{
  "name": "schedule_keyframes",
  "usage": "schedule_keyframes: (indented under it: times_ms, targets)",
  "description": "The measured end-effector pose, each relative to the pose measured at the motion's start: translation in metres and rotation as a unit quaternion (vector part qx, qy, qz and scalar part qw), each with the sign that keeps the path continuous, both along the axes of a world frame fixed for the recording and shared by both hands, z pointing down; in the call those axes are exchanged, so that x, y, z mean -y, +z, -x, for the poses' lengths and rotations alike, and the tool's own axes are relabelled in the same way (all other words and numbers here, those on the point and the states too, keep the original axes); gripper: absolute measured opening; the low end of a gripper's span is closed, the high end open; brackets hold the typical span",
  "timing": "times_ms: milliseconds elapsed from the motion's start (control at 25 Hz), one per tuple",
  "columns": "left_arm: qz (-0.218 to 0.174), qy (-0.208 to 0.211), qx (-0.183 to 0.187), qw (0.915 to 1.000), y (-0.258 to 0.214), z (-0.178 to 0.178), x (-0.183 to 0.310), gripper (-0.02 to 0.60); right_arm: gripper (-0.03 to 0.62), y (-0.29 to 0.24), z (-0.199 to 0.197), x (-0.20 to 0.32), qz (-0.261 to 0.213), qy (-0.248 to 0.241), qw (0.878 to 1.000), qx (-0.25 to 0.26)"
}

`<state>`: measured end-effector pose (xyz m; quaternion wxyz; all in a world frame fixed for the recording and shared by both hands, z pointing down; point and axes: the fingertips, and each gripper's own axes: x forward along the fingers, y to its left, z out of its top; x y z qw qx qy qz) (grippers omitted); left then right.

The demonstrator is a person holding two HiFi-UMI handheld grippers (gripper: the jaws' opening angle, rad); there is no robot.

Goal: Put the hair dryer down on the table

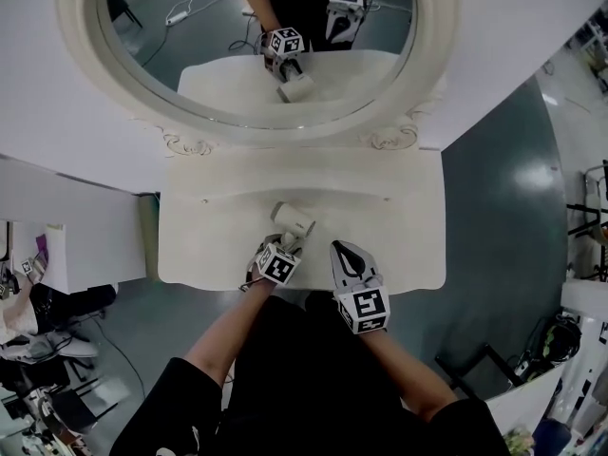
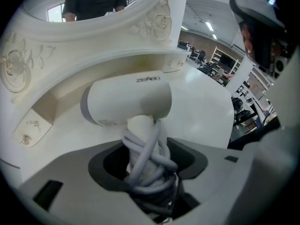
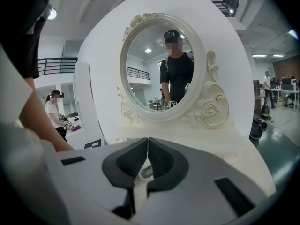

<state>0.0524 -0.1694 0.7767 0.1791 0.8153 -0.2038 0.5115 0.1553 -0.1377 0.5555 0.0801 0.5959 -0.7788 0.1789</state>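
Note:
A white hair dryer (image 1: 293,220) is over the front of the white dressing table (image 1: 408,236). My left gripper (image 1: 284,244) is shut on its handle, which has a grey cord (image 2: 147,161) wound round it. In the left gripper view the dryer's barrel (image 2: 126,100) lies crosswise just beyond my left gripper (image 2: 150,172). I cannot tell whether the dryer touches the tabletop. My right gripper (image 1: 343,253) is just right of it at the table's front edge. It is shut and holds nothing, its jaws meeting in the right gripper view (image 3: 147,142).
A large oval mirror (image 1: 256,46) in an ornate white frame (image 3: 206,102) stands at the back of the table and reflects both grippers. A low raised shelf (image 2: 56,102) runs under the mirror. A white panel (image 1: 66,226) stands left of the table, grey floor to the right.

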Motion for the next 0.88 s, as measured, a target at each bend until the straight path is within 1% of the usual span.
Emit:
schedule_keyframes:
  times_ms: [240,400,600,760,880]
  targets:
    - [-0.002,0.002,-0.008,1.0,0.0,0.0,0.001,0.249,0.018,0.002,-0.002,-0.007,0.004,0.003,1.0,-0.001]
    - [0.005,0.006,-0.026,0.9996,-0.004,0.0,-0.001,0.249,0.018,-0.001,0.0,-0.007,-0.002,0.001,1.0,-0.002]
    - [-0.007,-0.002,-0.046,0.9989,-0.013,0.004,-0.003,0.25,0.018,-0.005,0.008,-0.007,-0.012,-0.012,1.0,0.001]
    - [-0.022,-0.017,-0.07,0.9972,-0.024,0.007,-0.002,0.25,0.018,-0.007,0.011,-0.007,-0.017,-0.016,1.0,0.001]
    - [-0.036,-0.045,-0.1,0.9933,-0.049,0.007,0.001,0.25,0.018,-0.006,0.011,-0.006,-0.015,-0.016,1.0,0.002]
